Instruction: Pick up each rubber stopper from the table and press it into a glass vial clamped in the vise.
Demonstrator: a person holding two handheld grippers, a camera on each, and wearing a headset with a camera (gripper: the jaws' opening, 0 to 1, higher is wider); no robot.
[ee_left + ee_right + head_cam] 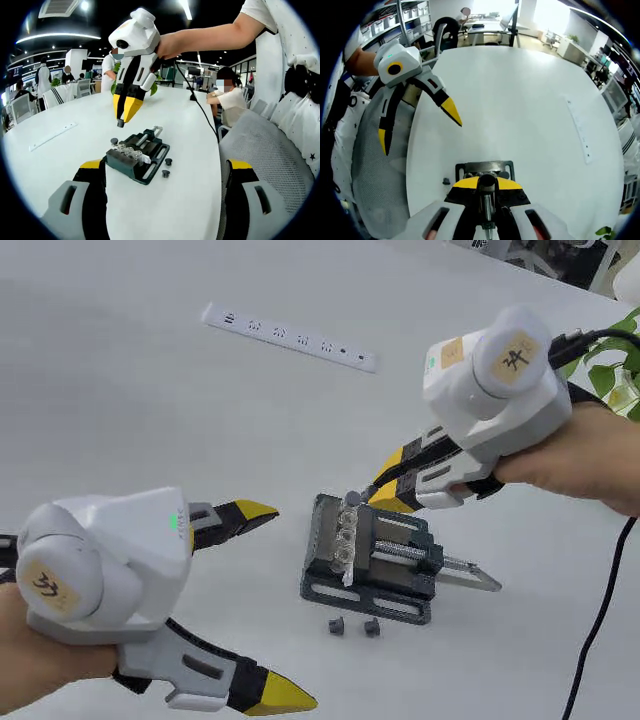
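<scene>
Centrally, vise (372, 562) on white table (150, 390), office desks (492, 34) beyond vise, right gripper (358, 497) pinching stopper (487, 181) over vise, left gripper (272, 606) wide nearby.

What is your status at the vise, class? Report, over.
Right gripper shut on a stopper, above the vials in the vise. Left gripper open, empty. Two stoppers on table. Nothing in the way.

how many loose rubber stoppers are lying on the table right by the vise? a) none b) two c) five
b: one rubber stopper and a second rubber stopper lie side by side on the table, just off the base of the vise.
</scene>
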